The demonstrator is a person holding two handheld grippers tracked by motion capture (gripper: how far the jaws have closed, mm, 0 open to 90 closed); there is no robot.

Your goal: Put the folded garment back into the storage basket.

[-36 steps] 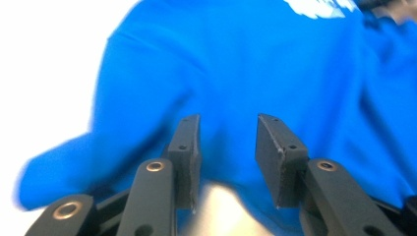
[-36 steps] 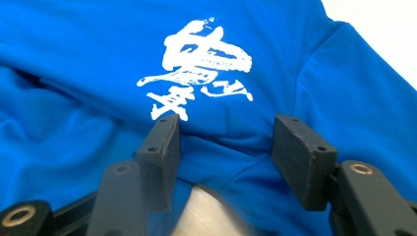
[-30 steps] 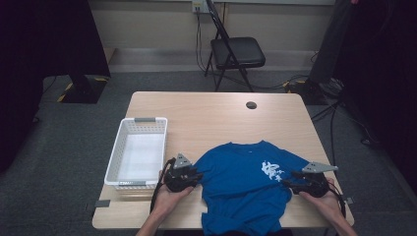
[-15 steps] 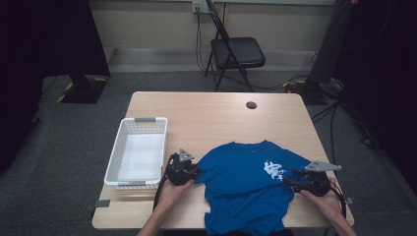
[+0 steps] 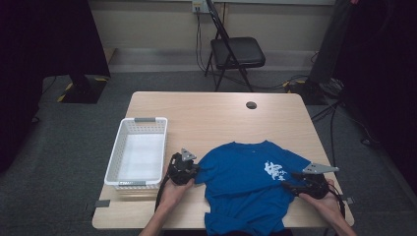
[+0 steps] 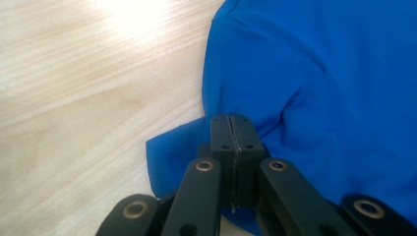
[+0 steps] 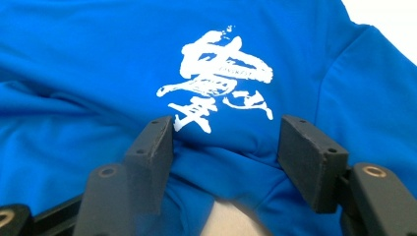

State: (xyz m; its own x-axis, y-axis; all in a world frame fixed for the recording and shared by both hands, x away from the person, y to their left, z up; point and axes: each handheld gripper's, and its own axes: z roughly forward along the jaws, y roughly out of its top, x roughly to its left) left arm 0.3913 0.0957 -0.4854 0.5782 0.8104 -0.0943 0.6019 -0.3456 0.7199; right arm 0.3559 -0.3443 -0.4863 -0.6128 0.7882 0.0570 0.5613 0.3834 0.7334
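A blue T-shirt (image 5: 241, 187) with a white print (image 5: 274, 170) lies flat on the wooden table (image 5: 221, 115) near its front edge, its hem hanging over. My left gripper (image 5: 195, 172) is at the shirt's left sleeve. In the left gripper view its jaws (image 6: 231, 135) are pressed together with the sleeve's blue cloth (image 6: 169, 152) pinched between them. My right gripper (image 5: 286, 184) rests at the shirt's right side. In the right gripper view its jaws (image 7: 228, 142) stand apart and have just been opening. The shirt (image 7: 98, 59) lies bunched between and below them, untouched by the pads.
A white slatted basket (image 5: 142, 121) stands on the table's left side, just left of my left hand. A small black disc (image 5: 251, 104) lies near the far edge. A black folding chair (image 5: 237, 51) stands beyond the table.
The left gripper has shifted slightly toward the sleeve and closed on it, gathering the sleeve's edge. The right hand has stayed in place.
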